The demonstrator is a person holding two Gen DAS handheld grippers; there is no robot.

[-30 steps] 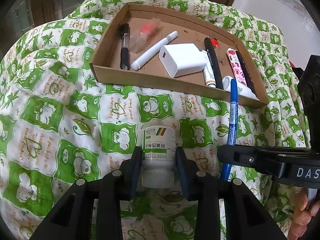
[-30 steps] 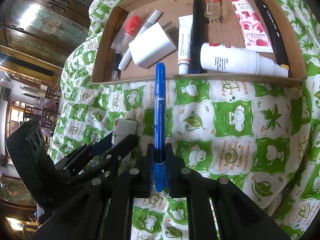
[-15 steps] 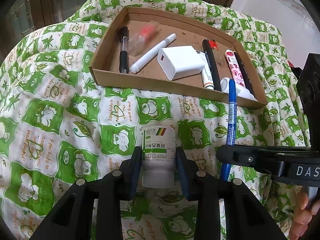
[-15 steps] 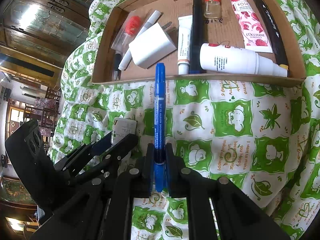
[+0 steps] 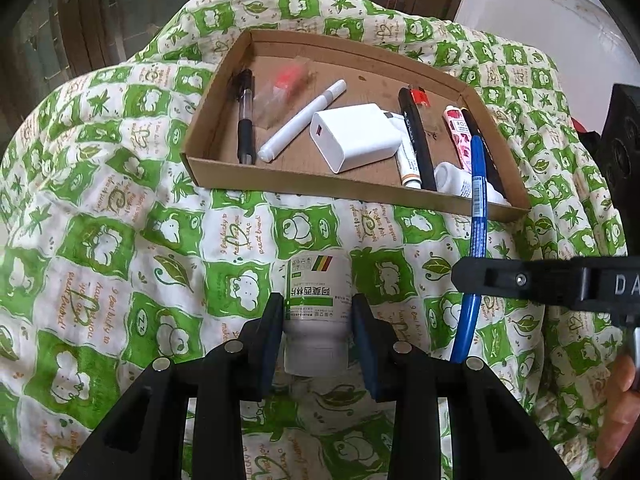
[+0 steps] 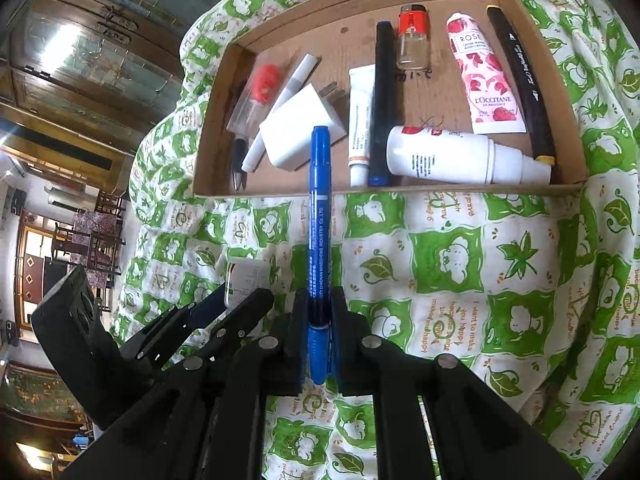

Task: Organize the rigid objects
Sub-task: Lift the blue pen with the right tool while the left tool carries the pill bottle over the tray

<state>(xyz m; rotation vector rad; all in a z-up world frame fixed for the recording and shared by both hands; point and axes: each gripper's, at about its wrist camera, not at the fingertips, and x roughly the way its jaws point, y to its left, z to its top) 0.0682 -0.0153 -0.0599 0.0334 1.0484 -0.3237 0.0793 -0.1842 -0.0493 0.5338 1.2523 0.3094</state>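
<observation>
Over the green-checked cloth (image 5: 120,220), left tongs (image 5: 318,320) clamp a Chinese-labelled bottle (image 5: 318,304); right tongs (image 6: 319,320) pinch a blue marker (image 6: 319,240).

Open quilt (image 6: 460,264) before the tray (image 6: 400,192), tray's centre crowded (charger (image 5: 356,136), pens)

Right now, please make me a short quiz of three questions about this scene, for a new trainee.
1. True or false: the left gripper holds the white bottle.
2. The right gripper is shut on: A) a lighter, B) the blue marker, C) a charger?
3. Fill in: the rose hand cream tube lies inside the cardboard ____.

Key: 1 true; 2 B; 3 tray.
</observation>
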